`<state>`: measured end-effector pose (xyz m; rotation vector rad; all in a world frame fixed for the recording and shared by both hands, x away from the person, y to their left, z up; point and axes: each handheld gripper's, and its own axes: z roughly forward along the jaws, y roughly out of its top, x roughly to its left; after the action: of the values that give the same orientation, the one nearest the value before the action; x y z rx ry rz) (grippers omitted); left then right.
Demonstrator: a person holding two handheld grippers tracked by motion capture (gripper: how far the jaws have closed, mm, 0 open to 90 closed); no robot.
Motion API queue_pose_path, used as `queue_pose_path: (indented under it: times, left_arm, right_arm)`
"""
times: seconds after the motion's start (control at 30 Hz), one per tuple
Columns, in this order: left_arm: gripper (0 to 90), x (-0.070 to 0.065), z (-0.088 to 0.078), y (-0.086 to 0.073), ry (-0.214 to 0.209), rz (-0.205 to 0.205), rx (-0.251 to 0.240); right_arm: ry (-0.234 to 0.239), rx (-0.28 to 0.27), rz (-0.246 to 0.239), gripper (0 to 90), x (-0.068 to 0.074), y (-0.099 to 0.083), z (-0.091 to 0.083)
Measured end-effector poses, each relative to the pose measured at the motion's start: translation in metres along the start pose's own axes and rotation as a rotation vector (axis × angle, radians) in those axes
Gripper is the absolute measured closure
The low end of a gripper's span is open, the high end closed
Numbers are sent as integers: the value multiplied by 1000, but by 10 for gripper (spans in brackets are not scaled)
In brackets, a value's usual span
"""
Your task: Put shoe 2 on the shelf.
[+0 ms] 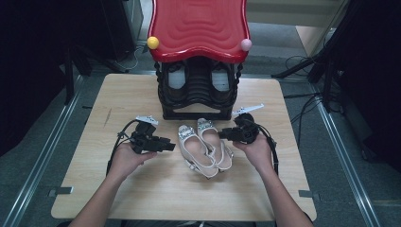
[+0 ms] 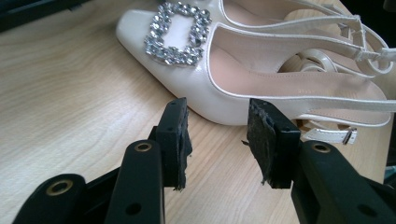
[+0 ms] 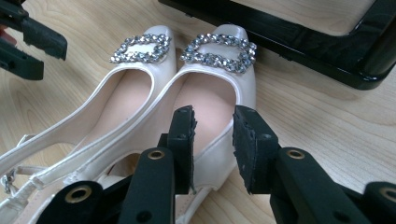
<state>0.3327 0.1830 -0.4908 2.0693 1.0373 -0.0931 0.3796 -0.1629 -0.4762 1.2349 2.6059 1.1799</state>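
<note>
Operator: Status of the pair of cream slingback shoes (image 1: 204, 146)?

Technician: Both stand side by side on the wooden table (image 1: 142, 194), toes toward the black shoe rack (image 1: 197, 97) with the red top (image 1: 198, 26). The left shoe (image 2: 243, 79) and right shoe (image 3: 210, 107) touch along their inner sides, each with a rhinestone buckle (image 2: 177, 35) on the toe.

Operator: Gripper state?

Technician: The left gripper (image 2: 218, 137) is spread, nothing between its pads, just outside the left shoe's side wall. The right gripper (image 3: 214, 149) is likewise spread, poised over the right shoe's outer rim; whether a pad touches the rim cannot be told.

Operator: Likely failure modes?

Technician: Three, by judgement. A pad closing on the thin upper rim alone could slip or fold the soft wall. A sideways nudge from either gripper would push one shoe against the other and skew the pair. The loose heel straps (image 2: 369, 51) could snag a jaw. The worn foam on the left pads (image 2: 261, 140) lowers friction further.
</note>
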Motion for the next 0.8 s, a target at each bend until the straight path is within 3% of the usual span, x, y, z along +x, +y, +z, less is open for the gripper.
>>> queue_pose_path:
  times: [0.13,0.23,0.53,0.8]
  left_arm:
    - [575,-1,-4,1,42,21,3]
    - [561,0,-7,1,36,14,-9]
    - [522,8,-20,0,31,-4,-42]
    - [501,13,-25,-2,45,-19,-38]
  right_arm:
    - [4,0,-11,684,5,3,0]
    - [9,-1,-19,679,9,6,2]
    - [29,67,-41,653,21,20,20]
    - [29,120,-56,635,30,31,31]
